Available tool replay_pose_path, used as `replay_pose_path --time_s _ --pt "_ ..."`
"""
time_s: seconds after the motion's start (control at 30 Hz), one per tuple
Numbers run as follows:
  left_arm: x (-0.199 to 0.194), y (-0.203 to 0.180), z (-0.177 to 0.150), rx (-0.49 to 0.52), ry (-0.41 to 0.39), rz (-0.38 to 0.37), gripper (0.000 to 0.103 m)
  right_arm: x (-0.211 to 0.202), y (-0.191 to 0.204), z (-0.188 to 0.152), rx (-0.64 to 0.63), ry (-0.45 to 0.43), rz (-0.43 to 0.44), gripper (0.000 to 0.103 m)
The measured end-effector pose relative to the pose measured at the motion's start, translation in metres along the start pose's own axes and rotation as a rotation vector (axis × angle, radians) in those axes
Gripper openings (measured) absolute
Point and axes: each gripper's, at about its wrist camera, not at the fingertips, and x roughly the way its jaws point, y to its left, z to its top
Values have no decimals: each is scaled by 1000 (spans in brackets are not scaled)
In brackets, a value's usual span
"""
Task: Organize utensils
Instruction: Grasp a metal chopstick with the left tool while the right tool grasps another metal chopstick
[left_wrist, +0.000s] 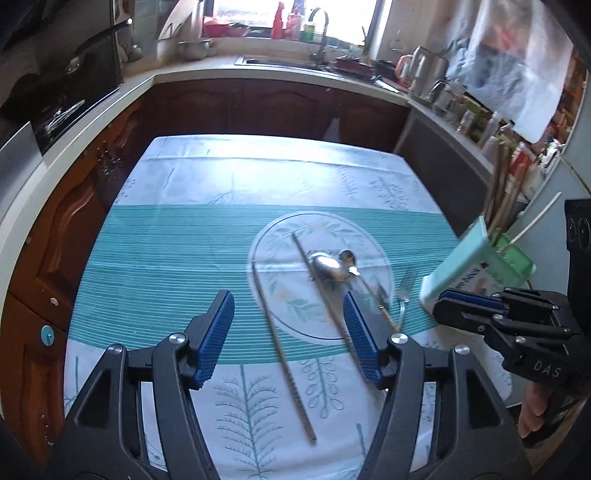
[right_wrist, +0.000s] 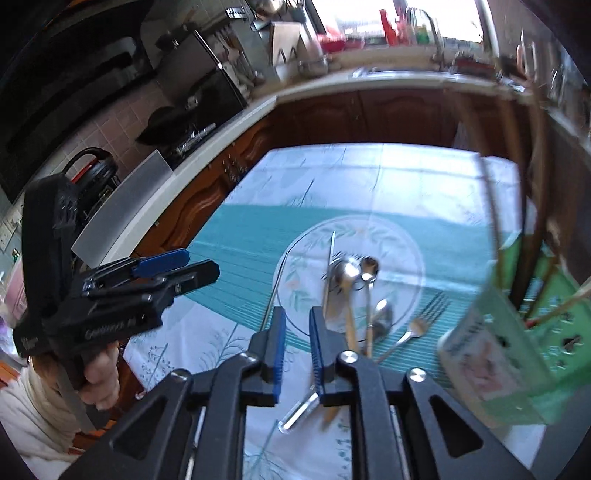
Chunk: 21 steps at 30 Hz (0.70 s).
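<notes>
Left claw (left_wrist: 289, 334): black angular linkage arms with silver round screws at the pivots and two blue ribbed pads (left_wrist: 216, 334). Right claw (right_wrist: 297, 349): the same black frame, silver screws and blue ribbed pads, its body marked with white letters "DAS". The person wears a cream sleeve (right_wrist: 27, 417).

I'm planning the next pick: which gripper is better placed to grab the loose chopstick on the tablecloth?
Left, probably. The left gripper is open and empty, with the chopstick lying between its fingers. The right gripper sits nearer the spoons.
</notes>
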Motion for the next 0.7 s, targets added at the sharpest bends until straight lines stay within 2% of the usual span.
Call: replay_pose_path --time_s 0.23,0.3,0.37,0.47,0.7 --pt "33 3 3 8 76 36 59 53 -6 10 42 149 -9 14" --pt "45 9 -1 8 108 41 59 69 -11 12 76 196 -3 17" --pt "59 9 0 7 137 47 59 80 -13 15 95 223 -21 25" --pt "81 6 4 2 185 49 59 94 -17 20 113 255 -35 25" --pt "129 7 1 -69 370 44 59 123 -26 30 139 339 -108 25"
